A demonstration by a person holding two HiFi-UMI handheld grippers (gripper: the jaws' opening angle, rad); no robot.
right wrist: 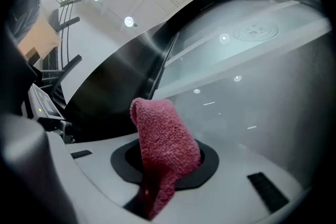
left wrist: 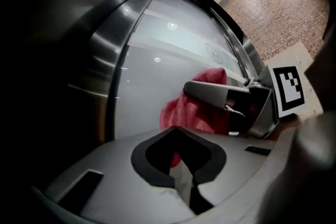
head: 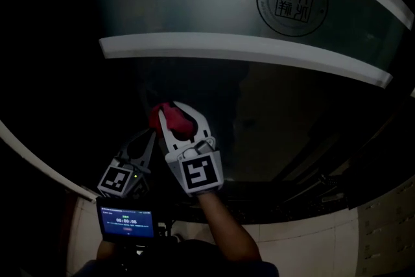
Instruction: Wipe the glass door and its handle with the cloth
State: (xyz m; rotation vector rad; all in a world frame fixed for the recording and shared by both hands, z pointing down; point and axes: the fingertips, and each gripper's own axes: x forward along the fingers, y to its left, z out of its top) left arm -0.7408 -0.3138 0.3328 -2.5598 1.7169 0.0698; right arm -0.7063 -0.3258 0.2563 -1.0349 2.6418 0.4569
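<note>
The glass door (head: pixel 194 3) fills the head view, dark with two frosted white bands and a round seal. My right gripper (head: pixel 171 111) is shut on a red cloth (head: pixel 178 123), and the cloth is pressed to the glass just below the lower band. In the right gripper view the cloth (right wrist: pixel 163 139) stands up out of the shut jaws (right wrist: pixel 157 186) against the pane (right wrist: pixel 262 97). My left gripper (head: pixel 153 134) hangs just left of and below it, jaws together and empty. From the left gripper view (left wrist: pixel 186 178), the cloth (left wrist: pixel 191 110) shows ahead. I cannot pick out a handle.
A steel door upright (left wrist: pixel 105 60) runs along the left of the pane. The seal (head: pixel 292 0) sits on the glass at upper right. A small lit screen (head: pixel 126 220) is mounted by my left hand. A brick wall (left wrist: pixel 283 18) lies beyond the door.
</note>
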